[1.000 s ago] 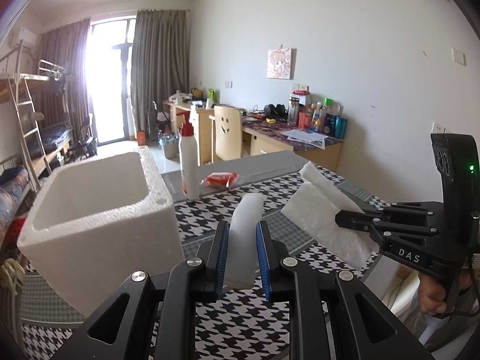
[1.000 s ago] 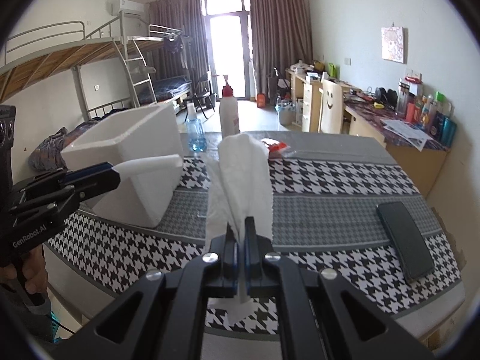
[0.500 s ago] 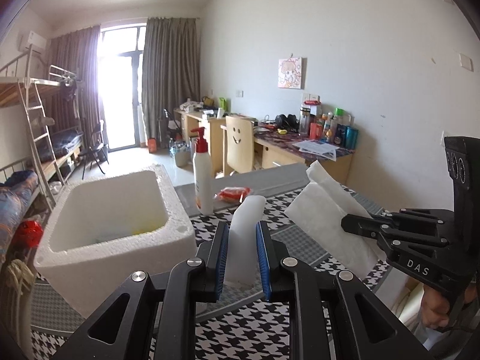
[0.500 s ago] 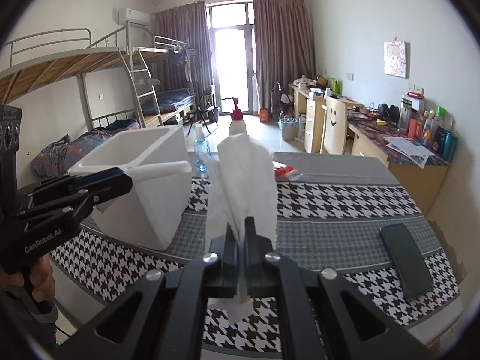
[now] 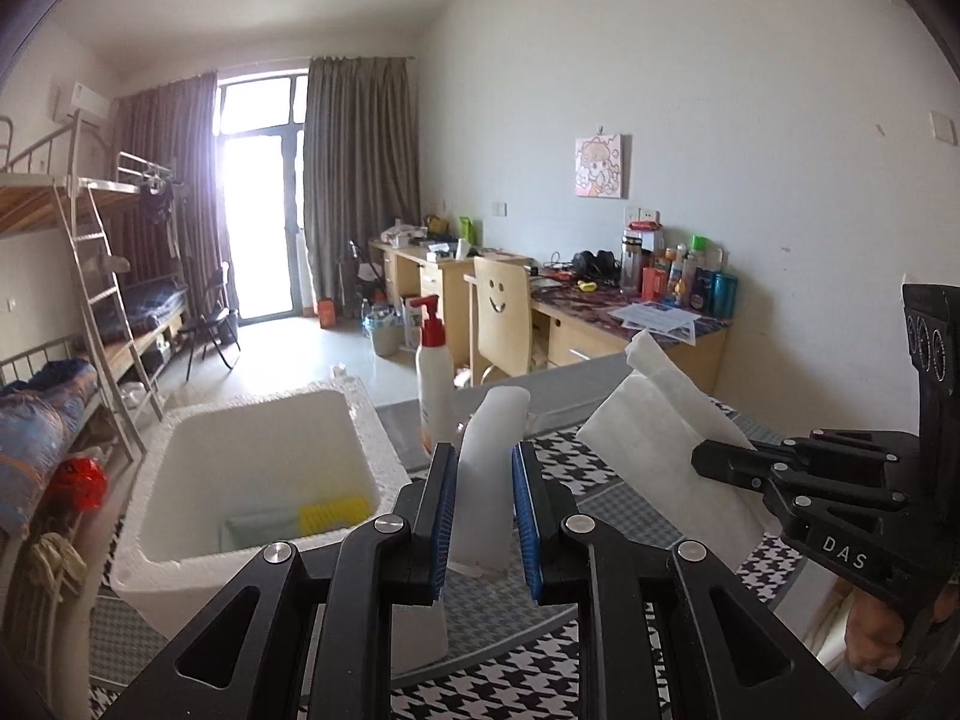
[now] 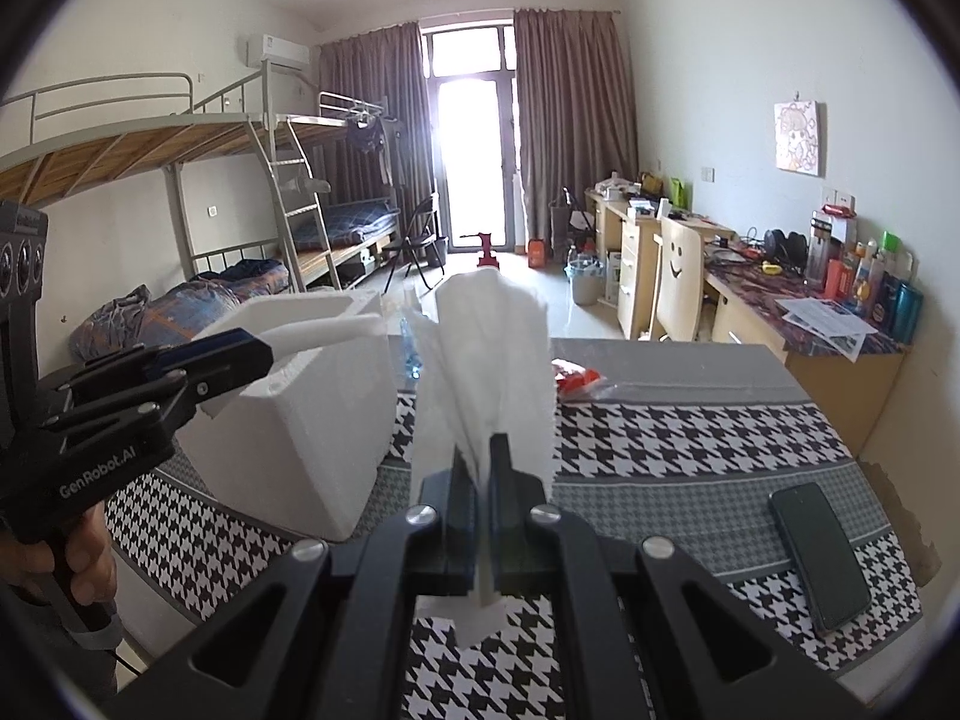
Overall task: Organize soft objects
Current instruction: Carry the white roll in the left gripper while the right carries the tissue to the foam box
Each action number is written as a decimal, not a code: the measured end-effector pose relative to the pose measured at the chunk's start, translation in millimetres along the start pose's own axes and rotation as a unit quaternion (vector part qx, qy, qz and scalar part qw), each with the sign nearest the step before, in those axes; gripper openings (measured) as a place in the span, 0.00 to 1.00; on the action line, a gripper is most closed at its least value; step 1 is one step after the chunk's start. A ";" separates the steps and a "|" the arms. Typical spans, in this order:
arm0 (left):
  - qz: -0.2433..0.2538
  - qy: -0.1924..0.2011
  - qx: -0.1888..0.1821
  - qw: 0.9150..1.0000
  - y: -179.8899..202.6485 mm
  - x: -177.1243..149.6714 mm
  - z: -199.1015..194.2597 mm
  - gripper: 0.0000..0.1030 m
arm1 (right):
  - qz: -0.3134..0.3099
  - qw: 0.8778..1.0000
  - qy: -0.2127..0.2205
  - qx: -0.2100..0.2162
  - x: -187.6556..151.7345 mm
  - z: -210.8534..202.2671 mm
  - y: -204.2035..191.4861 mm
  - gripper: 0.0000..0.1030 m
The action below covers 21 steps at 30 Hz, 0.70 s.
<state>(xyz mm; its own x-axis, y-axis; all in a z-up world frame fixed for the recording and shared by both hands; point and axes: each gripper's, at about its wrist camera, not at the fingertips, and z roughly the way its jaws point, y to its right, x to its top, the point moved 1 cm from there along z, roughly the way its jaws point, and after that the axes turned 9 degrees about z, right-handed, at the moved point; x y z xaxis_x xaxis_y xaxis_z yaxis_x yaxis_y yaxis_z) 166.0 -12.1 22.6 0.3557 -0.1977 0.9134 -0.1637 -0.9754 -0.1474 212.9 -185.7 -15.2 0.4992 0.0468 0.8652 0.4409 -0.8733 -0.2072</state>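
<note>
left tool [image 5: 483, 525] grips a foam strip [image 5: 489, 468] above the box [image 5: 180, 564]; right tool [image 6: 477, 480] pinches a tissue [image 6: 492, 360] over the desk [image 6: 690, 438]. yellow sponge [image 5: 333, 513] already boxed; both still to drop.

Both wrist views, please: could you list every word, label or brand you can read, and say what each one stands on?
"DAS": on the body of the right gripper, seen in the left wrist view.
"GenRobot.AI": on the body of the left gripper, seen in the right wrist view.
Bottles on the desk: labels too small to read.
Papers on the desk: print too blurred to read.
Pump bottle: label too blurred to read.
</note>
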 end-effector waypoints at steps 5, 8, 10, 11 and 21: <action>0.003 0.007 0.009 1.000 -3.3 3.9 -1.5 0.20 | -0.001 1.000 0.004 0.007 4.6 3.4 -2.2 0.05; 0.003 0.011 0.016 1.000 -6.4 5.9 -1.7 0.20 | 0.000 1.000 0.007 0.011 8.7 5.7 -3.3 0.05; 0.001 0.013 0.018 1.000 -8.9 7.7 -1.4 0.20 | 0.000 1.000 0.009 0.011 10.5 6.5 -4.1 0.05; -0.001 0.015 0.021 1.000 -11.2 9.4 -1.3 0.20 | 0.000 1.000 0.011 0.011 11.8 7.2 -5.2 0.05; -0.020 0.025 0.052 0.998 -29.7 13.8 -3.2 0.20 | -0.007 0.999 0.018 0.030 26.0 15.1 -21.3 0.05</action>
<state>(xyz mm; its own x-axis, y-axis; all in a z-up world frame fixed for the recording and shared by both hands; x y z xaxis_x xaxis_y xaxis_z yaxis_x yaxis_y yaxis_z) 172.8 14.5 40.8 0.3135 -0.1568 0.9365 -0.0538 -0.9876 -0.1474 227.8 -158.6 4.8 0.4658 0.0401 0.8840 0.4928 -0.8415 -0.2215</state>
